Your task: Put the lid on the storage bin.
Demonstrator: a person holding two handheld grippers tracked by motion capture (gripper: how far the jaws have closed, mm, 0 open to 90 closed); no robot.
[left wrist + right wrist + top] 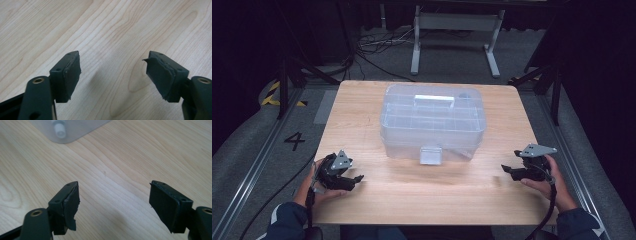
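Storage box (432, 122) of clear plastic, seen from the high view: sat mid-table, nearer the far edge, with its lid down. Showed a white handle (434, 101) on top and a front latch (430, 155) hanging on the near wall, apparently fastened. Found the left gripper (354, 182) low over the near-left part of the wooden table (422, 200), held in the left hand (312, 187) and pointing right. Found the right gripper (508, 171) at the near-right, held in the right hand (552, 185) and pointing left. Kept well apart from the box, both of them, with neither touching it.

Left gripper view: looked along the left gripper (113, 72) with its jaws standing wide apart. Held nothing between the pads, just bare wood grain (107, 30) beneath.

Right gripper view: showed the right gripper (113, 200) likewise spread wide and empty. Caught a rounded corner of the box (80, 128) at the far left of the frame, with a small white peg (58, 130) on it, some way off from the jaw tips.

Judged as hardly begun: box closed and ungrasped, tools parted and poised on either side. Left to do, by the look of it: closing in on the box, working the latch or handle, and whatever follows with the lid and the compartments inside.
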